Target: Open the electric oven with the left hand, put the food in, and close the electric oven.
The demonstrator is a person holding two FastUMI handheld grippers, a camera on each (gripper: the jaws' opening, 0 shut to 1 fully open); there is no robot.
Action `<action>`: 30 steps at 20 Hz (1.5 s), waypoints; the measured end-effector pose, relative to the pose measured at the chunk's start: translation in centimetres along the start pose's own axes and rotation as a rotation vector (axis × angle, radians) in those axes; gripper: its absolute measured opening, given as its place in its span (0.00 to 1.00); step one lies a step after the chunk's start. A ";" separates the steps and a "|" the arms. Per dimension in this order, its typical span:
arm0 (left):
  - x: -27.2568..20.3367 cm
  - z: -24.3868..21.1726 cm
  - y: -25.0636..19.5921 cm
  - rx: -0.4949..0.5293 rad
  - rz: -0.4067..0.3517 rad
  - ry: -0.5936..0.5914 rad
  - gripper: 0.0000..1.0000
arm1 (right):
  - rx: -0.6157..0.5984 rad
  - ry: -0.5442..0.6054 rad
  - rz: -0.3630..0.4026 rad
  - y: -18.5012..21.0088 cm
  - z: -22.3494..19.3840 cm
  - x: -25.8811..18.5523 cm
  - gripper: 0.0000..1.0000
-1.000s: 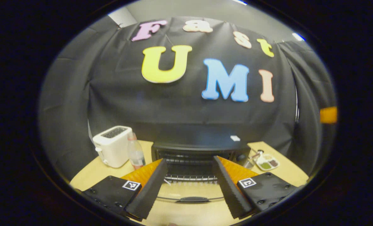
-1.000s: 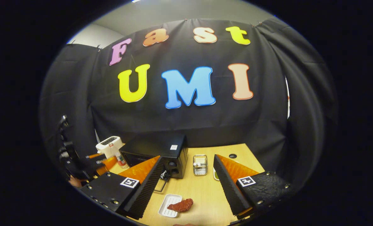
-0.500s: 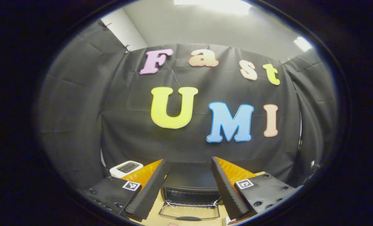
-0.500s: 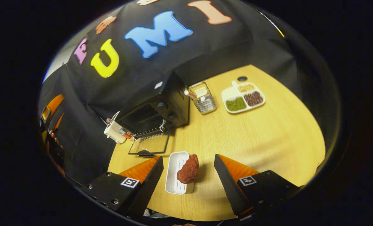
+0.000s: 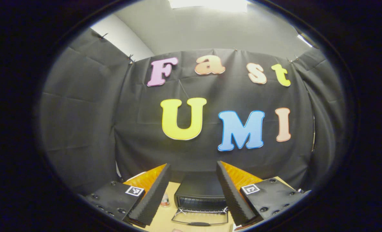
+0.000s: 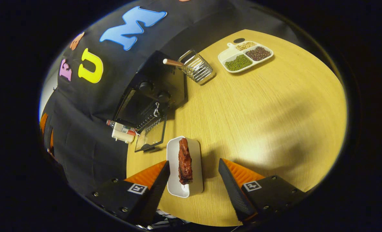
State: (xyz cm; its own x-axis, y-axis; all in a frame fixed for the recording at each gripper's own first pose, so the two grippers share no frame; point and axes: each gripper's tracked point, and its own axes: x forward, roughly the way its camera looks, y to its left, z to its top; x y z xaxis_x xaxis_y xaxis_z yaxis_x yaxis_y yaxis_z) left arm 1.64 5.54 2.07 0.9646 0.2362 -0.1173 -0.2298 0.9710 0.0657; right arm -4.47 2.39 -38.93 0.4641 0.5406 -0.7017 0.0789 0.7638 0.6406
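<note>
Bare table [image 6: 268,106] right of the open oven [image 6: 149,96]; utensil rack [image 6: 195,67] beside it.

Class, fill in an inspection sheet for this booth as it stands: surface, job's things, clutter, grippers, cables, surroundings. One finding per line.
Surface: wooden table, bare in the middle.
Job's things: black electric oven, glass door folded down open; reddish-brown food lying on a white tray in front of the oven.
Clutter: divided dish of green, dark and pale grains; wire rack with a wooden handle; white toaster and a bottle beside the oven.
Grippers: left gripper open, raised, facing the oven; right gripper open, straddling the tray, not touching it.
Cables: nothing seen.
Surroundings: black cloth wall.
</note>
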 end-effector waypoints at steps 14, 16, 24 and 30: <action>3.1 -1.2 4.1 -0.058 -0.043 0.018 0.97 | 0.183 -0.087 0.175 5.6 3.0 -1.1 0.08; 3.6 -1.7 5.3 -0.069 -0.061 0.022 0.96 | 0.194 -0.116 0.238 8.5 4.0 -2.3 0.08; 6.6 -2.2 8.9 -0.073 -0.144 0.026 0.98 | 0.219 -0.184 0.319 18.9 7.5 1.1 0.08; 6.8 -2.1 13.1 -0.047 -0.134 0.024 0.96 | 0.298 -0.191 0.289 22.0 9.3 8.6 0.08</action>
State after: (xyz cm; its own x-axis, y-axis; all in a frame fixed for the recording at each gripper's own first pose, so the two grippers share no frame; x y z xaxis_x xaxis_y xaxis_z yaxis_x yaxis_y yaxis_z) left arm 4.88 19.94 0.07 0.9838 0.1043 -0.1456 -0.1053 0.9944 0.0011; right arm 9.41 20.56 -27.95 0.6563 0.6205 -0.4292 0.1597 0.4417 0.8828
